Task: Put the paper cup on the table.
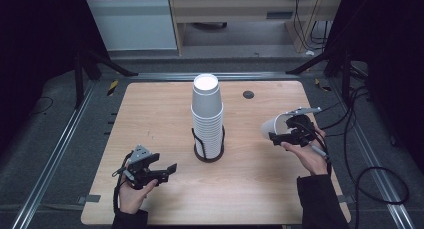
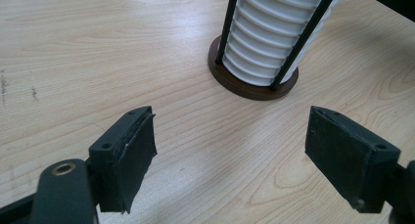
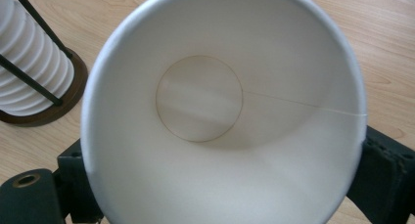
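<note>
A tall stack of white paper cups (image 1: 206, 114), mouths down, stands in a holder with black rods and a round dark base (image 1: 208, 156) at the middle of the wooden table (image 1: 150, 119). In the left gripper view the stack (image 2: 274, 33) and base (image 2: 244, 87) lie ahead. My left gripper (image 1: 167, 171) (image 2: 232, 131) rests low near the front left, open, with bare wood between its jaws. My right gripper (image 1: 277, 134) (image 3: 225, 172) is shut on a single white paper cup (image 1: 274, 126) (image 3: 220, 111) held on its side above the table, its mouth facing that gripper's camera.
A small dark round grommet (image 1: 248, 94) sits in the table's far right part. Black cables (image 1: 360, 154) trail off the right edge. Metal rails (image 1: 60, 144) run along both sides, and pale cabinets (image 1: 135, 24) stand beyond the far edge.
</note>
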A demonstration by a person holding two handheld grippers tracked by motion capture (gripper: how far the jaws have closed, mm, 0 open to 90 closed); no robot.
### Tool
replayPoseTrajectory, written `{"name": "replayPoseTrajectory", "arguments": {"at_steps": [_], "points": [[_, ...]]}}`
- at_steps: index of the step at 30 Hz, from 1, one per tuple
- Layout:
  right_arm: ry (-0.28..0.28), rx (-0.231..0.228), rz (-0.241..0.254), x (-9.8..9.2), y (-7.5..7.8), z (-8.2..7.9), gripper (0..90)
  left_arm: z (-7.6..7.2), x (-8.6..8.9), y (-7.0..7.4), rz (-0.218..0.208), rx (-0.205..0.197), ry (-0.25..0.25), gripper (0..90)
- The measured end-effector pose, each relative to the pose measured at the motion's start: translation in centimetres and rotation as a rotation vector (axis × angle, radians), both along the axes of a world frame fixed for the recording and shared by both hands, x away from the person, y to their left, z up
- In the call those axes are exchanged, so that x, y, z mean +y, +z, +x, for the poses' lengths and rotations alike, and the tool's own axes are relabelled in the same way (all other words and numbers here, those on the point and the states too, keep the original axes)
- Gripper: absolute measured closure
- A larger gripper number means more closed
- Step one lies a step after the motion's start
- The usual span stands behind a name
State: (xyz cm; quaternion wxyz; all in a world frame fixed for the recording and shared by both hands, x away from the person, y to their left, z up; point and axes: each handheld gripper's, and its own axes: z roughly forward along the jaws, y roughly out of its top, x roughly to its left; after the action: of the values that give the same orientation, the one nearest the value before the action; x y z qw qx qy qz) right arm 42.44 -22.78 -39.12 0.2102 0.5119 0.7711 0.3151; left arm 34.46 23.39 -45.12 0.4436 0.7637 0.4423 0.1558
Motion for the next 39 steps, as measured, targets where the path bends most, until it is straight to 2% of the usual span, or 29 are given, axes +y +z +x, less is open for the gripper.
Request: {"name": "replayPoseTrajectory", "arguments": {"at_steps": [6, 10, 15, 18, 24, 33, 39], "points": [[-0.009, 0.017, -0.009, -0.3, 0.2, 0.7, 9.0, 0.1, 0.0, 0.0, 0.021, 0.005, 0.013, 17.5], [-0.004, 0.033, -0.022, -0.4, 0.2, 1.1, 8.9, 0.2, 0.0, -0.3, 0.02, 0.016, 0.017, 17.2], [-0.013, 0.037, -0.029, -0.6, 0.1, 1.2, 8.9, 0.3, -0.1, -0.3, 0.028, 0.014, 0.013, 17.2], [-0.022, 0.053, -0.03, -0.8, 0.0, 1.3, 8.9, 0.4, 0.0, -0.5, 0.043, 0.022, 0.023, 17.1], [-0.032, 0.077, -0.052, -1.2, -0.1, 1.6, 8.9, 0.4, 0.1, -0.5, 0.043, 0.025, 0.027, 17.1], [-0.039, 0.145, -0.116, -0.8, -0.3, 2.1, 8.8, 0.2, 0.2, -0.5, 0.039, 0.026, 0.021, 16.9], [-0.035, 0.193, -0.134, -0.6, -0.3, 2.3, 8.7, 0.2, 0.2, -0.5, 0.039, 0.03, 0.017, 16.9]]}}
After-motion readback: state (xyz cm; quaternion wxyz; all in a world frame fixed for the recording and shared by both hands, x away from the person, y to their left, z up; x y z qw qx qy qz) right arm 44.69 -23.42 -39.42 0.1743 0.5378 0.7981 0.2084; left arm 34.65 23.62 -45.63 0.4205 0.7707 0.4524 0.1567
